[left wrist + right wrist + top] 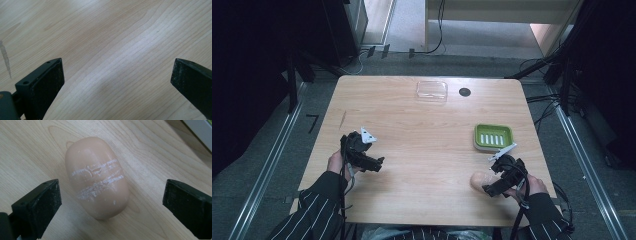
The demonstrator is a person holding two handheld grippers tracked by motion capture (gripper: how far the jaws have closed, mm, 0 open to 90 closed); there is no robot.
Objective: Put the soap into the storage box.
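A peach-coloured soap bar lies on the wooden counter between the spread jaws of the right gripper, untouched by either pad. The left gripper, jaws apart, hovers over bare wood.

High view overhead, facing forward-down on table; both gripper views close, angled down at same tabletop.
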